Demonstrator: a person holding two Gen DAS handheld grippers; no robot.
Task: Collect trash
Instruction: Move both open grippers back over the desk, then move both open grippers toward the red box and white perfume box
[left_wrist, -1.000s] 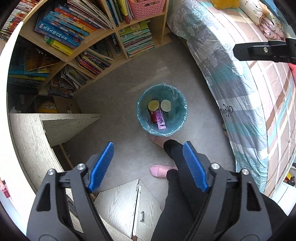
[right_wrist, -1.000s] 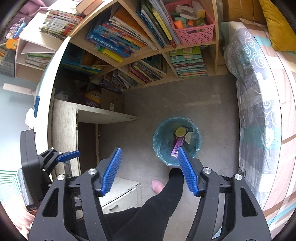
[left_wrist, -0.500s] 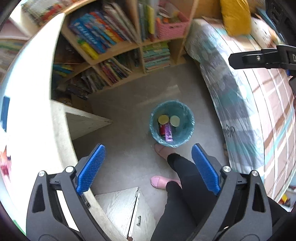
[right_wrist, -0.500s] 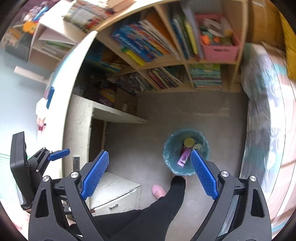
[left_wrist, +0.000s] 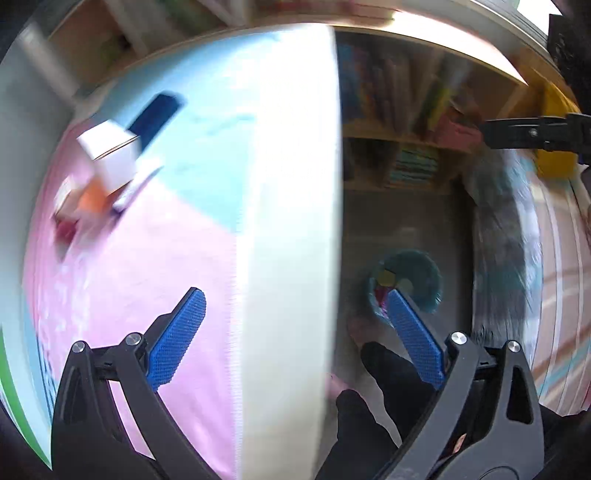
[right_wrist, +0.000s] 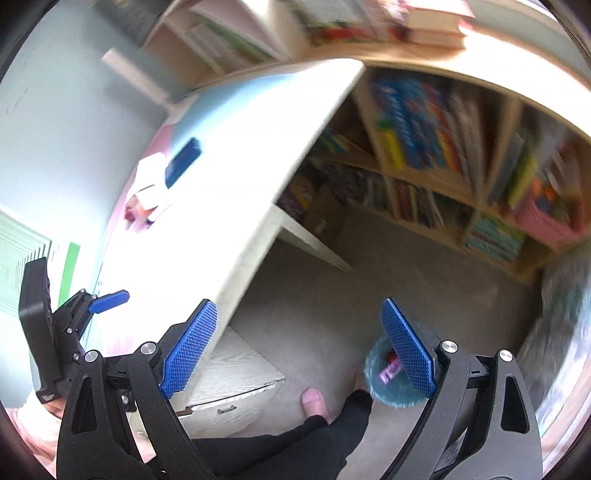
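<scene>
Above the desk (left_wrist: 155, 266), both emptied grippers, left gripper (left_wrist: 295, 336) opening, are swung from the bin (left_wrist: 413, 284) toward remaining trash (left_wrist: 107, 162).

left wrist: high over desk (left_wrist: 288, 221) edge, steep down look, blurred | right wrist: same height, less steep, faces bookshelf (right_wrist: 443, 129) | shared: desk, floor, trash bin (left_wrist: 410, 284) far below, bookshelf beyond
</scene>
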